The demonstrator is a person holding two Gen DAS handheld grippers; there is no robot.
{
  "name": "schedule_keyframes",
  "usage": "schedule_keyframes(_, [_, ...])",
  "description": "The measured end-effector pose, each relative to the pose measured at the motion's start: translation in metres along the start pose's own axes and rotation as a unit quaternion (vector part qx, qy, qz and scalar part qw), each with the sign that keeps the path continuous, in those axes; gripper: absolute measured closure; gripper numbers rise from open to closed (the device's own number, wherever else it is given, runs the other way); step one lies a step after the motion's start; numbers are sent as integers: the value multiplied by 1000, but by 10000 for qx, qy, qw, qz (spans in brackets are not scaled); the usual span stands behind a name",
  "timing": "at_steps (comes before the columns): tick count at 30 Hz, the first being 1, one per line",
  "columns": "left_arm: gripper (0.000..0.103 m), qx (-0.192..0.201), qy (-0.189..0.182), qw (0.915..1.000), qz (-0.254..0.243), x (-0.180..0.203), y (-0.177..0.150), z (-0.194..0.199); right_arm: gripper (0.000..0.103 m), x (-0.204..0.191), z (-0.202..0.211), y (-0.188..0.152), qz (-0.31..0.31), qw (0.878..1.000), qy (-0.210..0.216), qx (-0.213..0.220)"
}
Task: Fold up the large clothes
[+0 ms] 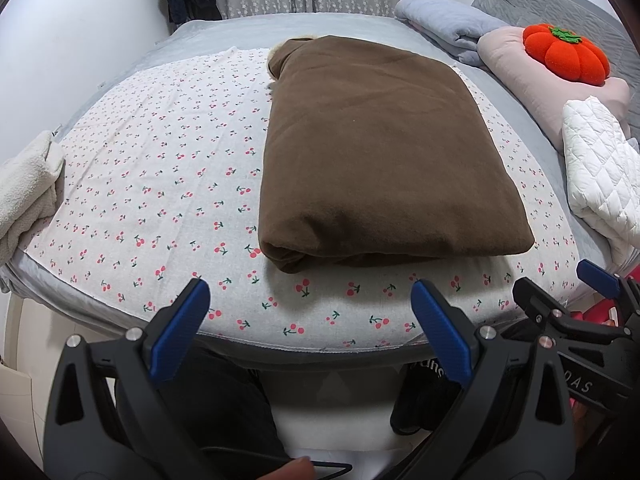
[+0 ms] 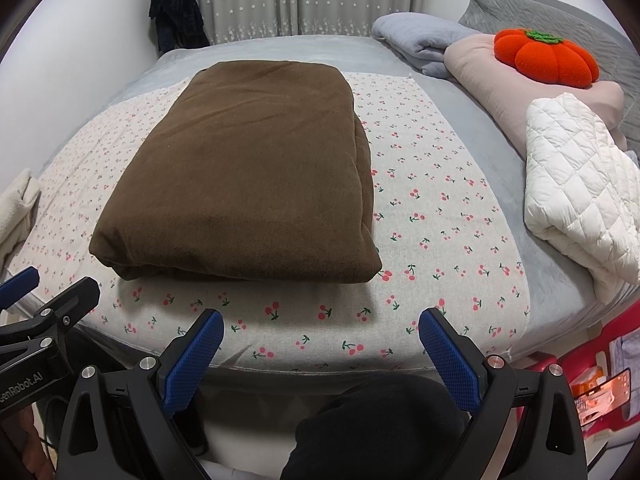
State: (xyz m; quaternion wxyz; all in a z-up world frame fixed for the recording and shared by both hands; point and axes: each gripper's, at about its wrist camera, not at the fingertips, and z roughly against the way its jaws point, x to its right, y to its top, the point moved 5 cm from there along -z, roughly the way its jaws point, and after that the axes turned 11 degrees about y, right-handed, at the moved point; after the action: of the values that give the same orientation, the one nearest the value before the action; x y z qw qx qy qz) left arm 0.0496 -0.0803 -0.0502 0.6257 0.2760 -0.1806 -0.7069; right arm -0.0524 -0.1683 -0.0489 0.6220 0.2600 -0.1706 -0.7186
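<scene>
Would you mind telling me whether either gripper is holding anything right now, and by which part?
Nothing is held. The left gripper and right gripper are both open, short of the folded brown garment.

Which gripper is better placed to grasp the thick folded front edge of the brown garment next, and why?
Left, marginally. The left gripper hangs open with the brown garment's rolled front corner straight ahead between its fingers. The right gripper is also open, but the garment lies off to its left.
</scene>
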Motion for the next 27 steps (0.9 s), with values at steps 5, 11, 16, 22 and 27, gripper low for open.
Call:
schedule_keyframes(5, [3, -4, -3, 10000, -6, 0, 0, 0, 3, 0, -1, 0, 4, 10000, 3, -5])
schedule_keyframes(11, [3, -21, -9, 10000, -2, -1, 0, -1, 3, 1, -3, 1, 13, 10000, 18, -26])
schedule_keyframes(16, [3, -56, -18, 10000, -14, -2, 0, -5, 3, 2, -4, 1, 1, 10000, 17, -40])
schedule_keyframes(22, [3, -144, -40, 9999, -6, -2, 0, -13, 3, 2, -9, 1, -22, 10000, 14, -67])
schedule_keyframes(27, [3, -203, -64, 9998, -4, -3, 1, -20, 3, 1, -12, 3, -56, 10000, 16, -70])
